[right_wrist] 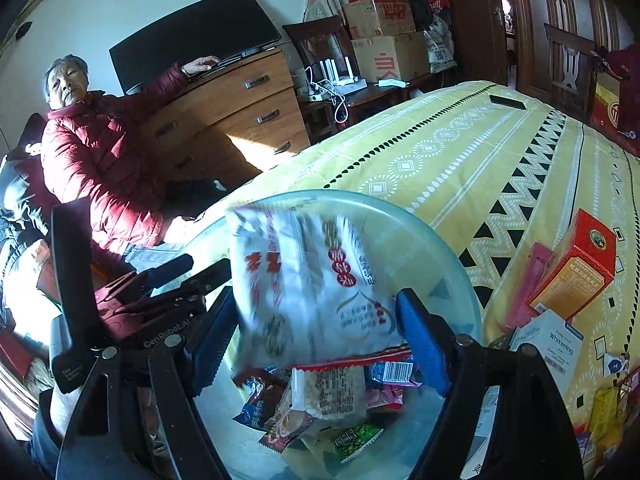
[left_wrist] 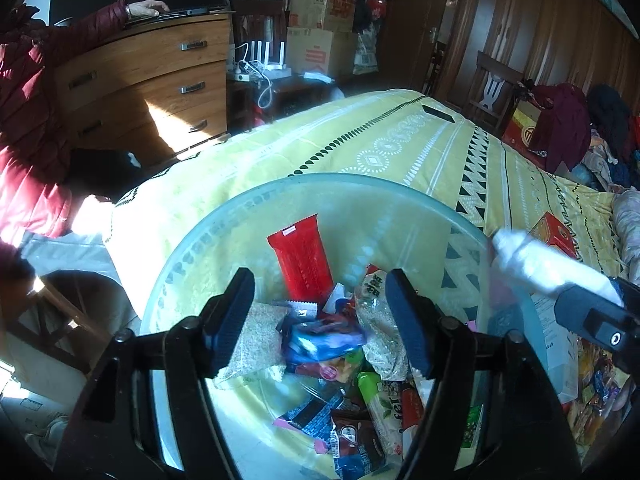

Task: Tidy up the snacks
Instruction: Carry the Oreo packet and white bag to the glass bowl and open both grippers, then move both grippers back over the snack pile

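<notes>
Left gripper gapes wide, holding nothing, over snacks piled in the bowl on the bed; right gripper holds a white bag above the bowl

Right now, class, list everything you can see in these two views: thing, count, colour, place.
glass bowl: one, clear, on the bed
snack packets: many, mixed colours, piled in the bowl
red packet: one, leaning inside the bowl
white bag: one, white with red print, between the right fingers over the bowl
orange box: one, on the bedspread
bedspread: yellow, patterned
dresser: wooden
left gripper: open
right gripper: grip unclear
</notes>
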